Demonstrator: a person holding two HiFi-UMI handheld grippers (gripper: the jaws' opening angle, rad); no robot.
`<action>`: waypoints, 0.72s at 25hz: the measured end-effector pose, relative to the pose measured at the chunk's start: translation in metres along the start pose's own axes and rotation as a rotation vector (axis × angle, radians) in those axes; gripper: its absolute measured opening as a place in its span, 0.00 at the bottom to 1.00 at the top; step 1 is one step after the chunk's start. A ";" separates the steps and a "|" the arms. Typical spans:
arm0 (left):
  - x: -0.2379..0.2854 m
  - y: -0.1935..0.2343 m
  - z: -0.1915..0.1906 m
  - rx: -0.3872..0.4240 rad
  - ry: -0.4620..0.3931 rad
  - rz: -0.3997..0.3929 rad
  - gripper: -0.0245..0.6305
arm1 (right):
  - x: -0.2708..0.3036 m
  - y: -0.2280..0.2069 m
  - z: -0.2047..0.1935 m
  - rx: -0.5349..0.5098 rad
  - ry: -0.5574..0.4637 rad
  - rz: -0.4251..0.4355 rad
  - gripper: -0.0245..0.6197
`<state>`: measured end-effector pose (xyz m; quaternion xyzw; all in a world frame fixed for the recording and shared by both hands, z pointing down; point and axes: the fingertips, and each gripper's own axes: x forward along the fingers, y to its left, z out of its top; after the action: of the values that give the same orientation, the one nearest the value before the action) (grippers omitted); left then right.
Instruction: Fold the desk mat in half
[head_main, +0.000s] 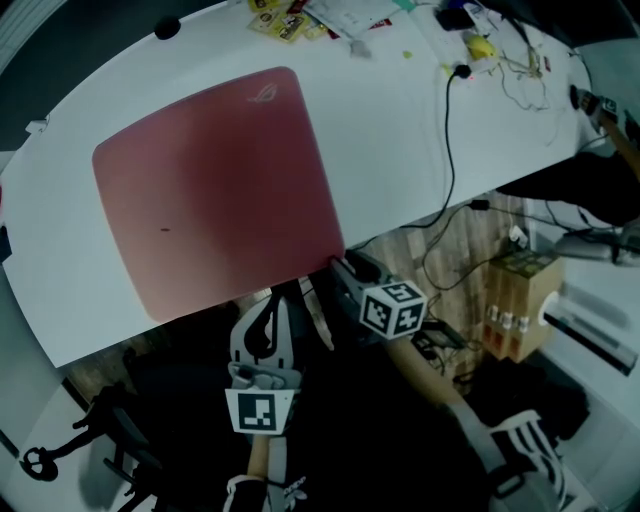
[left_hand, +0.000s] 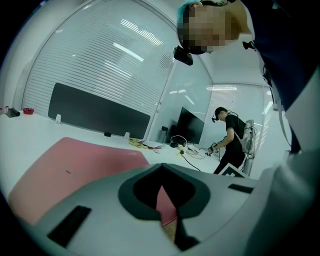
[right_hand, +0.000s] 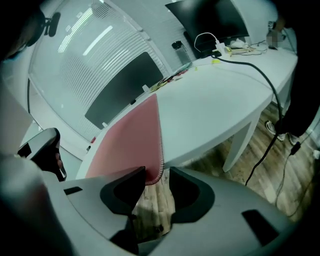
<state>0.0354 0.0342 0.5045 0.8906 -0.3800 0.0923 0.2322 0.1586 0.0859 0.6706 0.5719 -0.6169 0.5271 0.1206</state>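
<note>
Two corners are what this step needs, and neither is pinched yet. The desk mat (head_main: 215, 190) lies flat and unfolded on the white desk (head_main: 400, 130), its near edge along the desk's near rim. Our right hand-held gripper (head_main: 340, 268) stands with jaws wide apart just short of the mat's near right corner (right_hand: 153, 176), with nothing between the pads. Our left hand-held gripper (head_main: 273, 300) is also parted and empty, and the near edge shows through its gap. To do this well, we judge, each lower jaw should slide under the mat where it meets the desk's rim. The grips should also sit evenly either side of the middle (the left one is nearer the middle than the left corner). We should close fully before lifting, then carry the edge over level so the corners meet. The mat looks slightly longer along the desk, left to right in the head view, so that seems its long axis; its logo (head_main: 268, 93) marks the far right corner, away from us
</note>
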 end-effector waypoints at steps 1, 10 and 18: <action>0.000 0.000 0.002 0.002 -0.006 -0.004 0.04 | 0.001 0.000 0.000 0.017 -0.003 0.014 0.27; -0.006 0.005 0.008 -0.001 -0.029 -0.014 0.04 | -0.007 0.013 0.008 0.103 -0.045 0.130 0.13; -0.016 0.013 0.016 0.007 -0.044 0.025 0.04 | -0.023 0.041 0.023 -0.025 -0.093 0.176 0.06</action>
<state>0.0151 0.0288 0.4899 0.8884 -0.3957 0.0770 0.2196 0.1421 0.0727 0.6232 0.5376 -0.6764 0.5008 0.0522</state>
